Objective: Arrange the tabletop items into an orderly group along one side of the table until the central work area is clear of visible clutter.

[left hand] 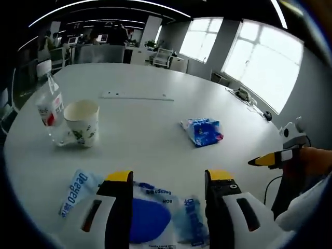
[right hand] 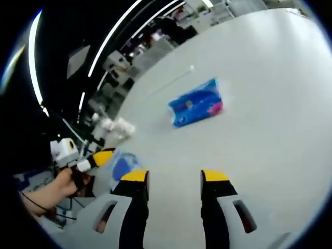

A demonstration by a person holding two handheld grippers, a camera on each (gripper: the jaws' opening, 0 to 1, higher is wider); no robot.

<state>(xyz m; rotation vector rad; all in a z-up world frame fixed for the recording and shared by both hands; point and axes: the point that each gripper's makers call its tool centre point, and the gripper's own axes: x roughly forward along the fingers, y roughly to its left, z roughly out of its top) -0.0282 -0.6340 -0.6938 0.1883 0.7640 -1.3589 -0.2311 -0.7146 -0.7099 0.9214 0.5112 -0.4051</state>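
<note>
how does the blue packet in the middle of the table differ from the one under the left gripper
The middle packet is small, crumpled and mostly solid blue with a pink edge; the near packet is larger, flatter and mostly clear with a blue oval and blue lettering. The middle packet lies alone on the open table; the near packet sits between the jaws of the open left gripper. Both are soft plastic packs lying on the white table.

Beyond the round white table (left hand: 155, 78) an office stretches back: desks with lit monitors (left hand: 101, 38) and grey chairs (left hand: 98, 53) stand in the dim far part of the room. Bright windows (left hand: 249, 57) line the right wall. Long ceiling light strips (left hand: 104, 5) curve overhead. A white chair (left hand: 163, 56) stands near the windows.
</note>
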